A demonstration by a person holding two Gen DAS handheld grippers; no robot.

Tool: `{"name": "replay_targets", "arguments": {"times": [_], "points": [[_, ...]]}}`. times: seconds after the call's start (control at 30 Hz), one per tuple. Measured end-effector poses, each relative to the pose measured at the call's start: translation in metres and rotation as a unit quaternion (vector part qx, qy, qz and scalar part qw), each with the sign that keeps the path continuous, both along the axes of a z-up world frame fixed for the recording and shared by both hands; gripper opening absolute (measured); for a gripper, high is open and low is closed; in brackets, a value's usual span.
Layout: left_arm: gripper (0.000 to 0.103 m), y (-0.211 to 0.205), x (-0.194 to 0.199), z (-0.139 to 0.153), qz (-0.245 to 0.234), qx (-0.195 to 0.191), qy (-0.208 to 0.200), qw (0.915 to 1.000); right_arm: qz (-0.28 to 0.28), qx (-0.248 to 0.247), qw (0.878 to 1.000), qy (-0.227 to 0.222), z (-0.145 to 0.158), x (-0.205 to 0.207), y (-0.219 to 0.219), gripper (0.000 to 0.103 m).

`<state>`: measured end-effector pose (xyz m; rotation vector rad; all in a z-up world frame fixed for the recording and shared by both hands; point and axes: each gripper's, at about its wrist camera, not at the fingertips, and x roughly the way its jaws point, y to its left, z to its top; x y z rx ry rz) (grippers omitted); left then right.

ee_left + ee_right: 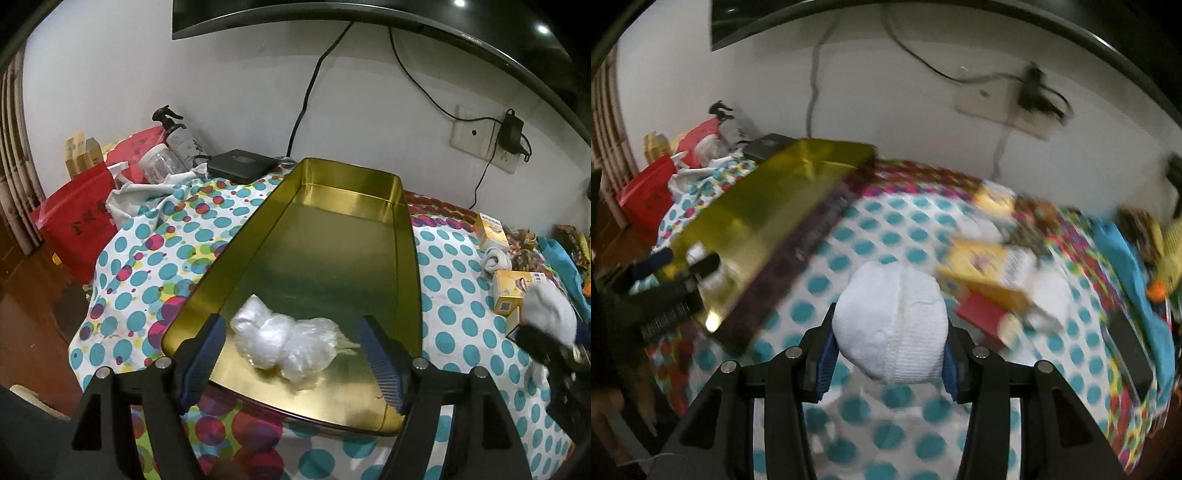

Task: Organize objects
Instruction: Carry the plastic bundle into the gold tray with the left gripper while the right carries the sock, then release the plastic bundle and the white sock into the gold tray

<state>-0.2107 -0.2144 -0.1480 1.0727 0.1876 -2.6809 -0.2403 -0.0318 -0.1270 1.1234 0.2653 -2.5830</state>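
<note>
A polka-dot cloth [155,236] covers a table against a white wall. On it lies a long gold tin [404,236], its open top showing a shiny floor that runs from near to far.

The left gripper [291,360] hovers over the near end of the tin. Its jaws stand wide, with a crumpled clear plastic bag [284,343] lying on the tin floor between them; the pads do not touch it. The bag looks set down and let go.

The right gripper [888,358] is out to the right of the tin, above the cloth. Its jaws are narrow and clamp a rolled white sock [890,321], which bulges up past the fingertips. The right view is blurred by motion.

Farther right on the cloth lie yellow boxes [508,291], another white sock [496,260] and a heap of bright fabric [1126,266], all outside the tin.

The step in hand seems to be carrying the sock to the tin. The next move likely calls for bringing it over the tin's right wall, lowering it onto bare floor beyond the bag, then opening the jaws. The left gripper should probably clear away first to avoid a bump.
</note>
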Motion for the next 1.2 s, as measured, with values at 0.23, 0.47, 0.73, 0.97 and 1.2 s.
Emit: {"name": "replay_targets", "arguments": {"times": [0.23, 0.47, 0.73, 0.97, 1.2], "points": [[0.076, -0.015, 0.002, 0.001, 0.01, 0.014, 0.0, 0.9999, 0.038, -0.006, 0.999, 0.016, 0.013, -0.024, -0.059, 0.045], [0.076, -0.026, 0.001, -0.002, 0.022, 0.022, -0.002, 0.9995, 0.076, 0.006, 0.997, 0.022, 0.014, -0.045, -0.106, 0.045], [0.076, -0.033, -0.001, -0.006, 0.026, 0.028, -0.007, 0.9993, 0.087, 0.015, 0.996, -0.006, -0.004, -0.062, -0.132, 0.047], [0.076, -0.031, -0.002, -0.005, 0.025, 0.029, -0.006, 0.9992, 0.061, -0.02, 0.998, 0.024, 0.011, -0.06, -0.111, 0.081], [0.076, -0.014, 0.002, 0.006, 0.0, 0.029, 0.026, 0.9993, -0.022, -0.049, 0.997, 0.047, 0.018, -0.034, -0.006, 0.089]]}}
